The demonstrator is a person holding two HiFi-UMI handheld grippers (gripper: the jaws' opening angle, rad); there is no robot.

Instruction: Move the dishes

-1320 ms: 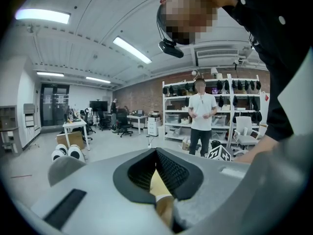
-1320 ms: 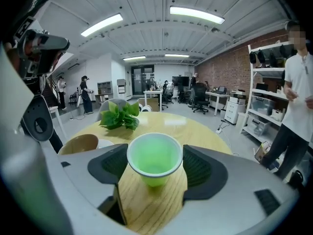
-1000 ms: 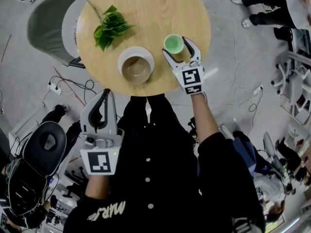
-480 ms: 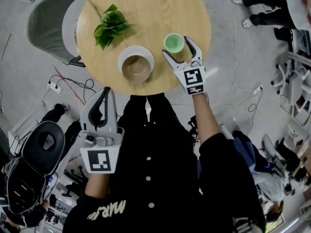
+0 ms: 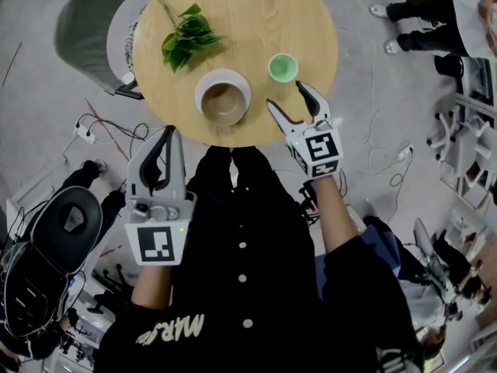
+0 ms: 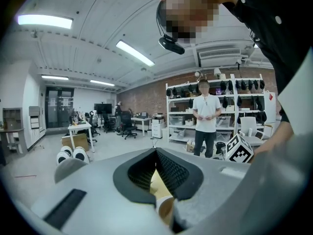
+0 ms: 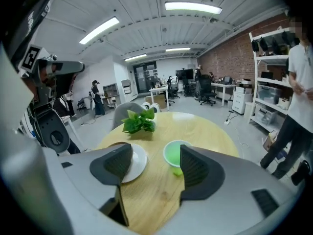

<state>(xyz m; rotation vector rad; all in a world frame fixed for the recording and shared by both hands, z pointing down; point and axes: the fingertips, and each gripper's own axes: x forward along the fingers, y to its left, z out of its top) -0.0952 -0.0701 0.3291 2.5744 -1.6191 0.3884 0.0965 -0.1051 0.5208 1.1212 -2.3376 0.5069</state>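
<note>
A small green cup (image 5: 283, 67) stands on the round wooden table (image 5: 256, 6), toward its right side. A white plate carrying a brown bowl (image 5: 223, 98) sits left of it near the front edge. My right gripper (image 5: 287, 95) is open at the table's front right, just short of the cup and not touching it. In the right gripper view the cup (image 7: 175, 155) shows beyond the open gripper (image 7: 155, 153), with the plate (image 7: 134, 161) to its left. My left gripper (image 5: 168, 133) is shut and empty, held off the table below its front-left edge. In its own view the jaws (image 6: 156, 153) meet.
A leafy green sprig (image 5: 190, 36) lies at the table's back left. A grey chair (image 5: 85, 29) stands beyond the table's left side and a black chair (image 5: 70, 224) is at my left. Cables cross the floor. People stand at the upper right (image 5: 435, 14).
My right gripper has drawn back from around the green cup toward the table's front edge, leaving the cup standing. The left gripper has stayed put.
</note>
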